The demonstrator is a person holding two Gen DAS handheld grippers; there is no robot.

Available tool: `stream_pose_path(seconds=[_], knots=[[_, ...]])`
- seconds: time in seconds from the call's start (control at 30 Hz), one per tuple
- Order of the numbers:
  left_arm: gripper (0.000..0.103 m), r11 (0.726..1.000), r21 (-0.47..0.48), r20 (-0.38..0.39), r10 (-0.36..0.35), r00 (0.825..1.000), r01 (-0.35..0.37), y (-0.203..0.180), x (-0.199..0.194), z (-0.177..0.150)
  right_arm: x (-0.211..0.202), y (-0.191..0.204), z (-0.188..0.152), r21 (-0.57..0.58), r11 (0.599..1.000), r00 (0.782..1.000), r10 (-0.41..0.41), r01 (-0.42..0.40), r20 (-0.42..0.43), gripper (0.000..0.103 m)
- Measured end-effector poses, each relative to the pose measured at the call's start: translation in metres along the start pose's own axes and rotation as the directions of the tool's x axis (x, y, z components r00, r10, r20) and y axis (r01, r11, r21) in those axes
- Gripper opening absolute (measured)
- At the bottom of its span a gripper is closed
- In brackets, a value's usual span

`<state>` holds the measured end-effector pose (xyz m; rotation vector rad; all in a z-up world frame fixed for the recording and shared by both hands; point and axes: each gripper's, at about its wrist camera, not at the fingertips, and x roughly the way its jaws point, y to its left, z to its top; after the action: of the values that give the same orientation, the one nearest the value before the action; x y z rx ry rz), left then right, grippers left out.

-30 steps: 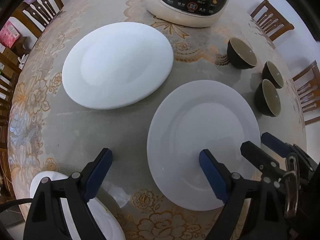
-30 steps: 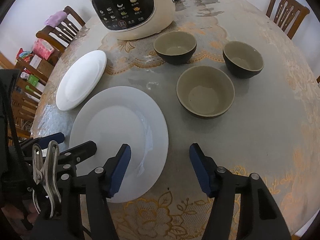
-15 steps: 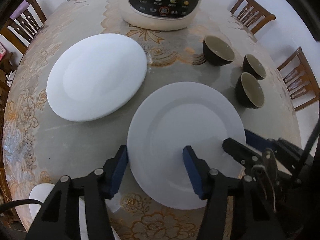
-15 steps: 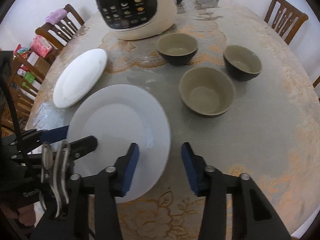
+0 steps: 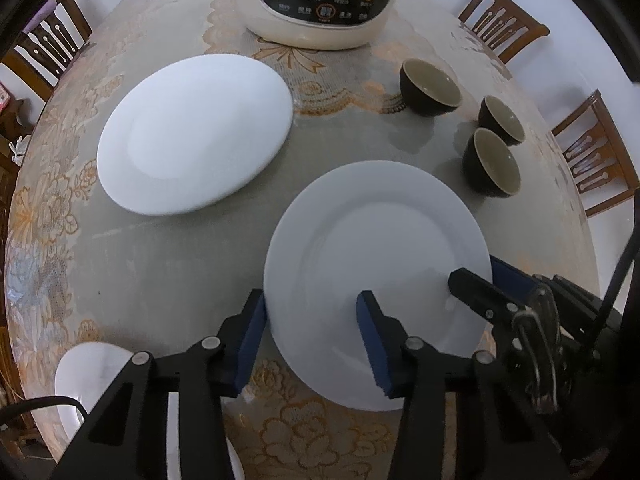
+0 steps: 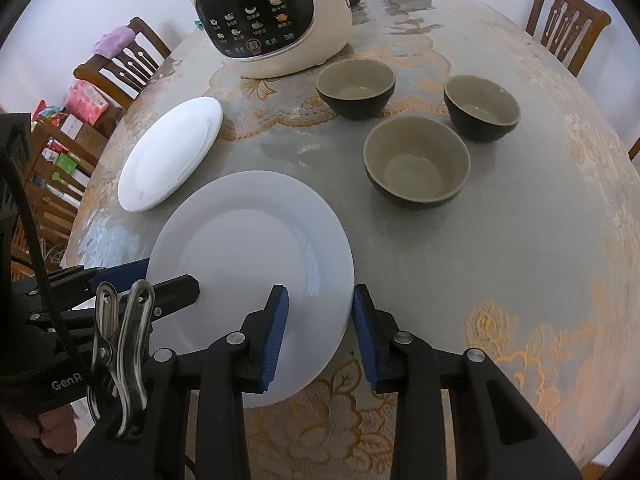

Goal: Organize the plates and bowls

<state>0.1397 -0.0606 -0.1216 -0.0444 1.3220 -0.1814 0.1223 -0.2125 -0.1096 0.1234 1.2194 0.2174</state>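
Now the near round white china plate (image 5: pixel 376 280) is straddled at opposite rim edges by left claw (image 5: pixel 312 336) and right claw (image 6: pixel 318 330), both just narrowed; pads seemingly touching, so lifting appears imminent.

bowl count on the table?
3 dark bowls, all beside the cooker: one nearest it, one further right, one closest to the near plate. More may be out of frame.

On the table (image 6: pixel 520 240), the near plate (image 6: pixel 248 240) is set closest to the front edge. A second plate (image 6: pixel 170 154) is placed behind it to the left. Three bowls (image 6: pixel 416 160) are grouped to the right of the plates. The rice cooker (image 6: pixel 272 16) is stood behind both groups. Chairs (image 5: pixel 504 22) are ranged around the table.
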Motion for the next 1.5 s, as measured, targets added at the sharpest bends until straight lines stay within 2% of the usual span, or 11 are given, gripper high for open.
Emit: stream_pose_path(seconds=[0.4,0.9,1.23,1.5], knots=[[0.043,1.0,0.024,-0.052,-0.016,0.998,0.018,-0.028,-0.007,-0.031,-0.013,-0.023,-0.018,0.046,0.999,0.999,-0.005,0.006,-0.036,0.034],[0.043,1.0,0.027,-0.061,-0.009,0.998,0.011,-0.094,-0.018,-0.054,-0.039,-0.075,-0.04,0.054,0.999,0.999,0.007,-0.004,-0.05,0.034],[0.043,0.999,0.048,-0.067,-0.02,0.998,0.023,-0.138,-0.02,-0.059,-0.055,-0.119,-0.05,0.084,0.996,0.999,-0.004,0.007,-0.038,0.034],[0.043,0.998,0.044,-0.075,-0.031,0.997,0.034,-0.153,-0.018,-0.056,-0.06,-0.14,-0.052,0.094,0.995,0.999,-0.009,0.013,-0.039,0.034]])
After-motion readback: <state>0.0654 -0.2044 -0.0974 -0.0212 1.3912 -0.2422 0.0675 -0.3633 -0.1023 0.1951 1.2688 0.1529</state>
